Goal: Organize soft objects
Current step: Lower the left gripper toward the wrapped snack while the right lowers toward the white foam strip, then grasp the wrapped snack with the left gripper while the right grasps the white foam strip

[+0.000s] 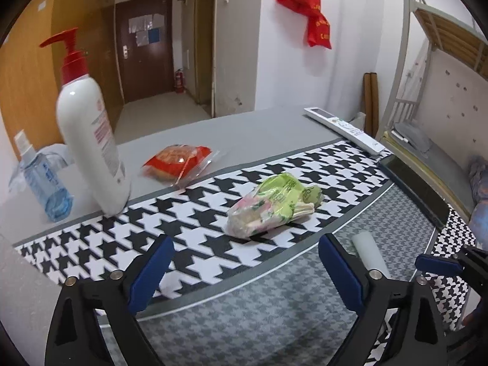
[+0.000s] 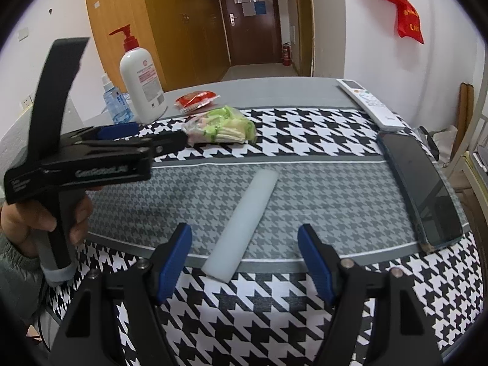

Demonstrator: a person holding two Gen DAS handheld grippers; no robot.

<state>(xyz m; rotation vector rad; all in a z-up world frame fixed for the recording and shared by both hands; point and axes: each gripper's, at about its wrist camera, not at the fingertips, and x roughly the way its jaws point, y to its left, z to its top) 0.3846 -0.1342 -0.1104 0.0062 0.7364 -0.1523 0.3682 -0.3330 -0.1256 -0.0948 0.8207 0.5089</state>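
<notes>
Dormitory room, bunk bed [image 1: 439, 39], wardrobe [image 2: 152, 21], door [image 2: 253, 15]

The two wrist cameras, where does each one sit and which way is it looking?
Left wrist: sits on the left tool, looks forward and down over the green snack bag; shows its own blue fingers, open, and the right tool's tip at the right edge.
Right wrist: sits on the right tool, looks forward and down over the white bar; shows its own open fingers, plus the left tool and the hand holding it.
Shared: green bag, white bar, pump bottle, remote.
</notes>
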